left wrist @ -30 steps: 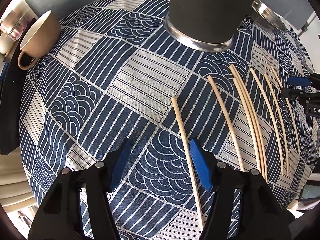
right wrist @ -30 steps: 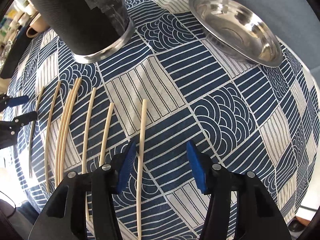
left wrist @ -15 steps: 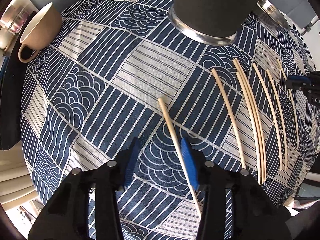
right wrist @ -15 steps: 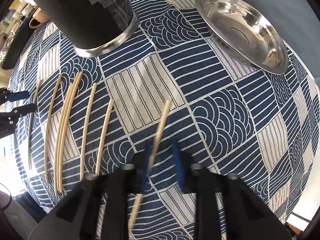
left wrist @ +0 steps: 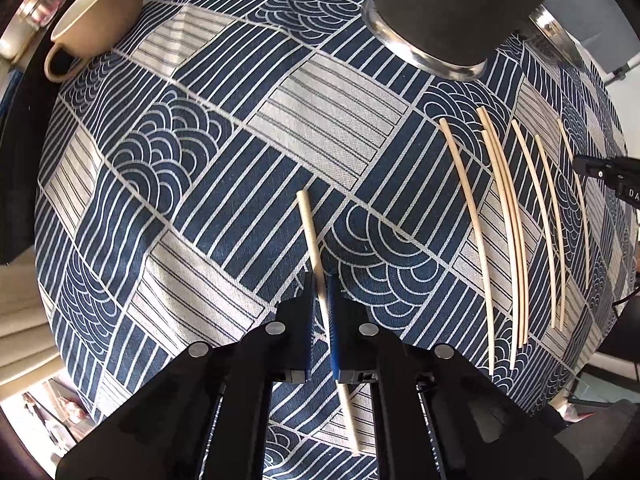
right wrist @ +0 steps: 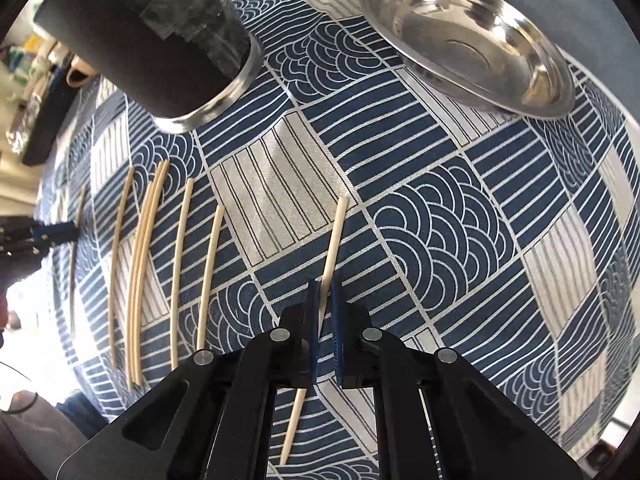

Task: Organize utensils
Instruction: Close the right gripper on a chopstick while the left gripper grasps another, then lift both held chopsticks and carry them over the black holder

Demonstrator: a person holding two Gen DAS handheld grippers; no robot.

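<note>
Two grippers are working at once, and each of mine has a stick. Starting at the upper left of the left wrist view, I see a beige ceramic cup with a loop handle (left wrist: 94,26) sitting at the edge of the blue-and-white patterned tablecloth (left wrist: 200,160). Moving to the lower centre, my left gripper (left wrist: 321,304) has its blue pads pressed together on a pale wooden chopstick (left wrist: 310,228); the stick runs up out of the jaws toward mid-frame and pokes out below them too. Top centre-right, there's the tall black cylindrical holder with a steel base ring (left wrist: 448,20). On the right, a row of six loose pale chopsticks (left wrist: 508,216) lies on the cloth, well apart from my pinched one.

Over to the right wrist view. At the left, that same loose row (right wrist: 140,264) is spread side by side, with the black holder (right wrist: 160,40) standing above it at the upper left. Lower centre, my right gripper (right wrist: 325,312) is clamped on a second pale chopstick (right wrist: 334,240), which tilts up and slightly right from the jaws, its lower end showing beneath them. Upper right, a shallow round stainless steel dish (right wrist: 480,40) rests on the cloth, away from everything else.
</note>
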